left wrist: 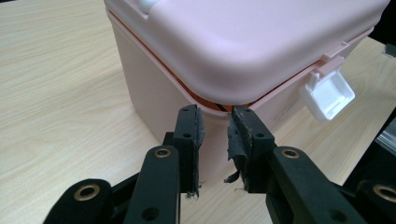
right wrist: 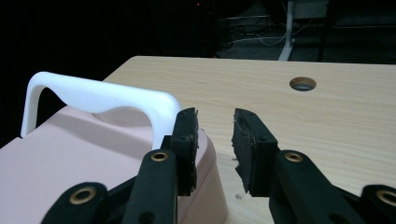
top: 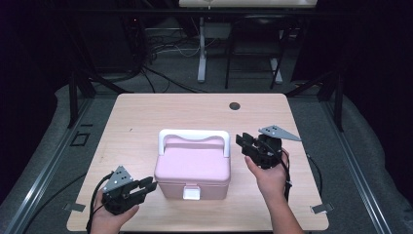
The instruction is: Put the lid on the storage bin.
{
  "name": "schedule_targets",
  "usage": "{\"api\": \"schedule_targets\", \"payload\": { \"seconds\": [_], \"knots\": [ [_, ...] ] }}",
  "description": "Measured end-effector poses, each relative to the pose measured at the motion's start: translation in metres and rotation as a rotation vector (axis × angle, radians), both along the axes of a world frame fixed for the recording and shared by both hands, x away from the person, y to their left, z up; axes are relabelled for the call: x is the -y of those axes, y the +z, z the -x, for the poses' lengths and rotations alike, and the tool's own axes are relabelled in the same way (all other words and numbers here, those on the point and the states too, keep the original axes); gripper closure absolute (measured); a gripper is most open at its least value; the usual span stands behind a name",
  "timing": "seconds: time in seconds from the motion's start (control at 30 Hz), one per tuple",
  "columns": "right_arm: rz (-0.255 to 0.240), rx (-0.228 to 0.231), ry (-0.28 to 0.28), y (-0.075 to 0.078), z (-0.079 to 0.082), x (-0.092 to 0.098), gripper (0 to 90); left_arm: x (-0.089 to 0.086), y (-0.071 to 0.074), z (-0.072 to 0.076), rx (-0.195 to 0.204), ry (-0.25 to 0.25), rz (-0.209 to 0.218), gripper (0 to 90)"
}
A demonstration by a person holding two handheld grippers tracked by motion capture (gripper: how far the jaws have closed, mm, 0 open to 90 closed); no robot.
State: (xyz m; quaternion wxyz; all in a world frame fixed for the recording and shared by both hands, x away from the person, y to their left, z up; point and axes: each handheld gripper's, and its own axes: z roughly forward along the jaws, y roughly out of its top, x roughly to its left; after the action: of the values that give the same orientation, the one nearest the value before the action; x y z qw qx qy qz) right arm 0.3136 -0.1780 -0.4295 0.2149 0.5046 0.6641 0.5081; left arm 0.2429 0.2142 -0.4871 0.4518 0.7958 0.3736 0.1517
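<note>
The smooth, round-cornered pink plastic box (top: 193, 168) with its arched white handle (top: 194, 136) sits mid-table on pale woodgrain, my left gripper (top: 148, 186) at its near left corner and my right gripper (top: 242, 141) beside its far right edge, both sets of frayed black pads parted, pinching nothing

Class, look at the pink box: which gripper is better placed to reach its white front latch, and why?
Probably left. The left gripper sits at the front left corner of the pink box, on the same side as the white latch. The right gripper is farther back, beside the white handle.
</note>
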Motion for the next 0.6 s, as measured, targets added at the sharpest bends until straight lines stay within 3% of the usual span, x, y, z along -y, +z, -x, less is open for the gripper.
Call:
{"api": "schedule_targets", "payload": {
  "seconds": [0.6],
  "knots": [
    [-0.002,0.002,0.0,0.0,0.0,0.001,69.7,-0.013,-0.002,-0.003,-0.009,0.046,0.036,70.1]
  ]
}}
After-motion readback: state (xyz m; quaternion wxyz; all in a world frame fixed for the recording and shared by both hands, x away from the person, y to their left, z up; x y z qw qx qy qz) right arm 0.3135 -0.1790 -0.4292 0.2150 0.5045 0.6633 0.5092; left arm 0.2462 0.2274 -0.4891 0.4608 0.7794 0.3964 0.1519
